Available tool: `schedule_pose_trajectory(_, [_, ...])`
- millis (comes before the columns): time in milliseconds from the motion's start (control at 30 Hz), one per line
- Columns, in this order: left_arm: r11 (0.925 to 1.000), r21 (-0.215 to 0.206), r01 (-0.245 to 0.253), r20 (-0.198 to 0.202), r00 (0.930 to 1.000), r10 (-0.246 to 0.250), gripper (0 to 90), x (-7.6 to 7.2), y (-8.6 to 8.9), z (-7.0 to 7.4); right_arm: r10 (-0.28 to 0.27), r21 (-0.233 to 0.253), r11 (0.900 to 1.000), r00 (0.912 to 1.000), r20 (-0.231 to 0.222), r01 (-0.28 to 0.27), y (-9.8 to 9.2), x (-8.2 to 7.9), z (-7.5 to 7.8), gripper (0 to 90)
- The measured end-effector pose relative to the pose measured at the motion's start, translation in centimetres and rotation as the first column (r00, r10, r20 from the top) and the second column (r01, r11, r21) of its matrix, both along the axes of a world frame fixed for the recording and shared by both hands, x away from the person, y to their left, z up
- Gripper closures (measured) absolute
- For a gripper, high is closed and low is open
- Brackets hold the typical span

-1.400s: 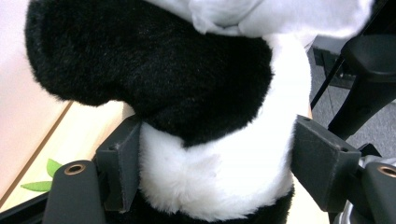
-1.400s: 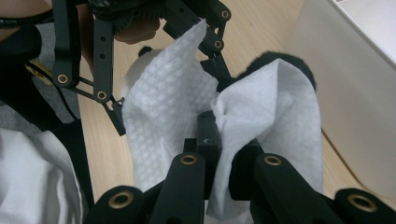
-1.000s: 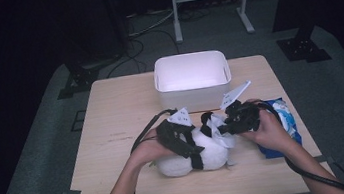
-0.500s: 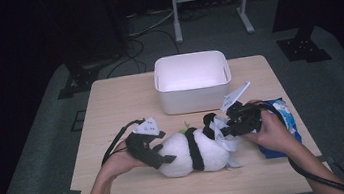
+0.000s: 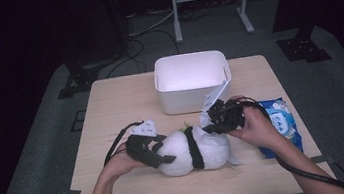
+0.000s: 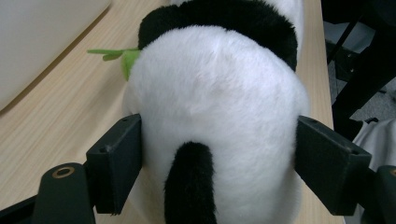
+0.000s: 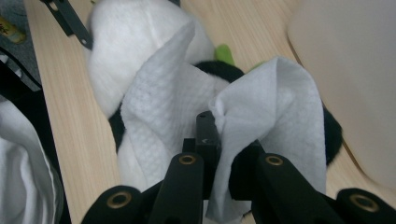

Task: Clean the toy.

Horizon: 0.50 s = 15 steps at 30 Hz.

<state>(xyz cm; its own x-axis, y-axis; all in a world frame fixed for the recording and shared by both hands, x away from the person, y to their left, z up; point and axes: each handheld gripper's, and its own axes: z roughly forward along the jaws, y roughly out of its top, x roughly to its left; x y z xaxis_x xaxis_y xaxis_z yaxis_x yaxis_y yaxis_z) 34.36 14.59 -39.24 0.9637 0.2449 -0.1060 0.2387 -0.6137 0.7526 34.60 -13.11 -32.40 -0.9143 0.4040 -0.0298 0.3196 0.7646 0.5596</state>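
Just in front of the white bin (image 5: pixel 192 81), on the near half of the wooden table (image 5: pixel 111 110), a plush panda (image 5: pixel 194 149) lies on its side, and this toy serves as the reference for all else. At its left end, the left gripper (image 5: pixel 160 154) has its jaws set apart on either flank of the white rump; the left gripper view shows both black pads against the fur (image 6: pixel 219 116), the plush bulging slightly between them, so the toy is judged held steady rather than lifted. At its right end, on the side nearer the bin, the right gripper (image 5: pixel 211 124) has its jaws pressed together on a white wipe (image 7: pixel 187 107), pinched at a fold, with the sheet draping forward over the black-and-white body. A small green leaf (image 6: pixel 116 53) protrudes from the toy on the bin side. Beyond the toy's right end, past the person's right hand, a blue wipes pack (image 5: pixel 279 123) lies flat on the table. Assessment: the step in hand appears to be cleaning the toy with the wipe while the other claw braces it. The next move calls for dragging the wipe across the fur under light pressure, with the brace maintained so the soft body does not roll or slide toward the bin.
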Motion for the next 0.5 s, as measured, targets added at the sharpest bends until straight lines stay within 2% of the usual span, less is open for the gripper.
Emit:
schedule_pose_trajectory(233, [1.0000, -0.003, 0.005, 0.008, 1.0000, -0.005, 19.4, 0.1, -0.7, 0.1, 0.033, -0.011, 0.999, 0.9993, -0.014, -0.034, 1.9, 0.2, -0.5, 84.2])
schedule_pose_trajectory(500, [0.9997, -0.016, 0.016, 0.007, 0.9998, -0.016, 19.5, 0.2, -1.5, 0.0, 0.070, 0.021, 0.997, 0.9957, -0.060, -0.069, 3.7, 0.9, -1.4, 84.2])
